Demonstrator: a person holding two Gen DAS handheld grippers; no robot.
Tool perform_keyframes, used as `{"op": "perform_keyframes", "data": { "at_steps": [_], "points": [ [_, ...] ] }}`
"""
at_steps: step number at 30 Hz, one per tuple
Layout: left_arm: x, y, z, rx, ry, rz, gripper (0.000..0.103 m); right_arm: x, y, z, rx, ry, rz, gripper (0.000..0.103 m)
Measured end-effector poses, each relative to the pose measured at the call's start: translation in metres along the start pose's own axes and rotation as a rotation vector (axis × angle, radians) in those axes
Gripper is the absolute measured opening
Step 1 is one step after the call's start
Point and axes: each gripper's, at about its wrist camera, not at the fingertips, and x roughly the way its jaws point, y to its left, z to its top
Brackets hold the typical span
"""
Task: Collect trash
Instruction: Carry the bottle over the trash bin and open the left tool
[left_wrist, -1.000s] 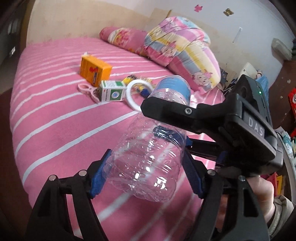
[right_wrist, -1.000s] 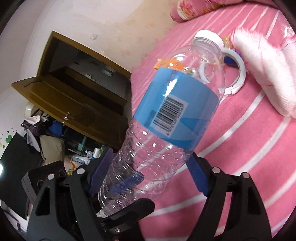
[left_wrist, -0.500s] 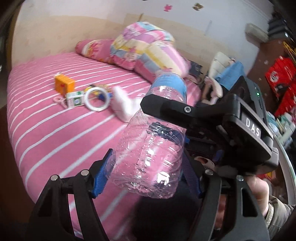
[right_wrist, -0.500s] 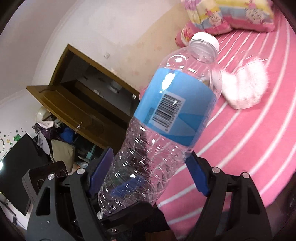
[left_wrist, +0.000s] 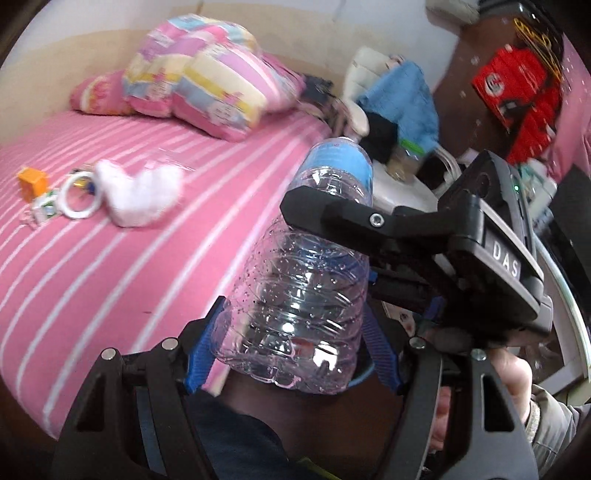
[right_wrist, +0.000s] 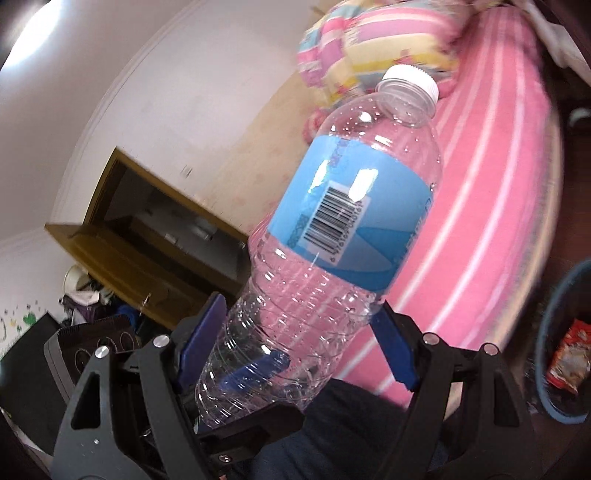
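Both grippers carried bottle (left_wrist: 303, 295) off bed (left_wrist: 110, 240); left gripper (left_wrist: 291, 354), right gripper (right_wrist: 295, 343) clamp it; "DAS" legible.

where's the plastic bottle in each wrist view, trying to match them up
Left wrist view: the plastic bottle stands at centre, base nearest the camera, both claws around its lower body.
Right wrist view: the plastic bottle fills the centre, leaning right, white cap at upper right.
Shared landmark: the pink striped bed with its patchwork pillow.
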Motion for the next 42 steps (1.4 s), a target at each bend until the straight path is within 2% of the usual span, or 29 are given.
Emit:
{"op": "perform_keyframes", "data": {
  "at_steps": [7,12,20,24,28,31,33,35,42],
  "points": [
    [0.063,-0.042,-0.006,0.059,0.134,-0.072,0.067,-0.046,-0.058,-0.009,0.119,-0.057,-0.055,0.078],
    [0.110,-0.061,-0.018,0.078,0.241,-0.108,0.065,-0.069,-0.113,-0.016,0.231,-0.075,-0.086,0.078],
    [0.178,-0.071,-0.039,0.074,0.429,-0.135,0.064,-0.084,-0.187,-0.038,0.412,-0.065,-0.117,0.078],
    [0.219,-0.067,-0.048,0.040,0.543,-0.167,0.063,-0.084,-0.229,-0.050,0.529,-0.062,-0.124,0.078],
    [0.253,-0.068,-0.054,0.037,0.610,-0.174,0.063,-0.084,-0.265,-0.060,0.634,-0.071,-0.125,0.078],
    [0.274,-0.075,-0.056,0.068,0.646,-0.156,0.065,-0.086,-0.282,-0.062,0.680,-0.082,-0.159,0.079],
    [0.281,-0.077,-0.060,0.089,0.659,-0.131,0.075,-0.091,-0.288,-0.063,0.706,-0.095,-0.214,0.084],
    [0.287,-0.079,-0.057,0.093,0.658,-0.109,0.080,-0.101,-0.292,-0.062,0.721,-0.122,-0.271,0.089],
    [0.287,-0.083,-0.041,0.022,0.618,-0.169,0.082,-0.128,-0.296,-0.060,0.715,-0.180,-0.336,0.090]
  ]
}}
